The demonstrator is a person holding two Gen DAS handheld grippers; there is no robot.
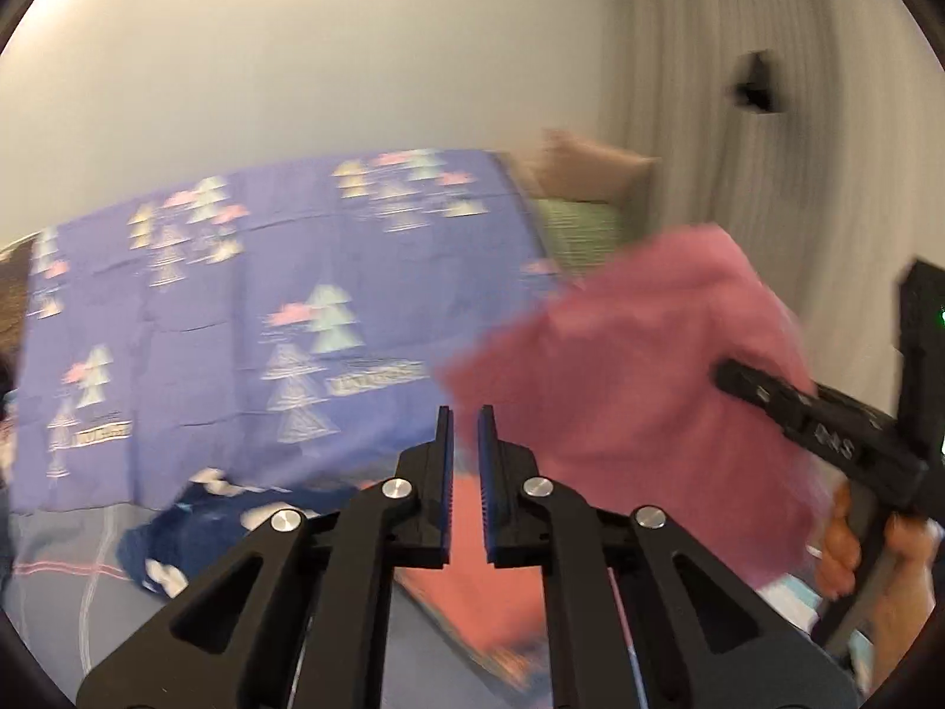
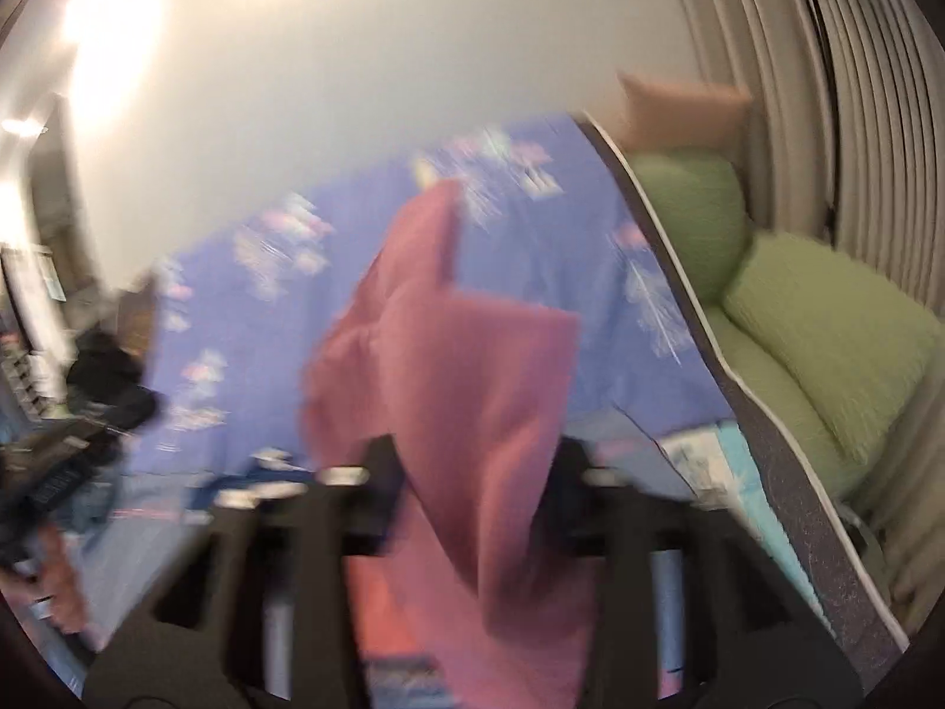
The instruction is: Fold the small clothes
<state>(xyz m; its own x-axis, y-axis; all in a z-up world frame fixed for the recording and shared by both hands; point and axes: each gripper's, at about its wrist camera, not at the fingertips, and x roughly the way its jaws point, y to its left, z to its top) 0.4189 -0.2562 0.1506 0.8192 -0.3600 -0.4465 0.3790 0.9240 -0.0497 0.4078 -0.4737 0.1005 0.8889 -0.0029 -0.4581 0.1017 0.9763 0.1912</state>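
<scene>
1. Far left in the right wrist view, a dark bundle (image 2: 112, 381) sits at the edge of the bed; too blurred to identify.
2. A purple bedsheet (image 1: 236, 295) printed with pale triangles covers the bed under both grippers.
3. A dark blue patterned garment (image 1: 177, 537) lies crumpled on the sheet's near edge, left of the left gripper.
4. The left gripper (image 1: 466, 431) hovers above the bed, its blue-padded jaws nearly together, a narrow slit between them and nothing in it.
5. An orange-red folded cloth (image 1: 466, 602) lies flat on the bed just below that gripper.
6. The pink garment (image 2: 466, 366), the task's piece, hangs in the air over the sheet, draped between the right gripper's fingers.
7. The right gripper (image 2: 472, 472) has its jaws set apart with the pink fabric between them; blur hides whether the pads press it.
8. A person's hand (image 1: 850, 555) holds that gripper's handle.
9. Green pillows (image 2: 827, 342) lie at the right, by a ribbed curtain (image 2: 827, 88).
</scene>
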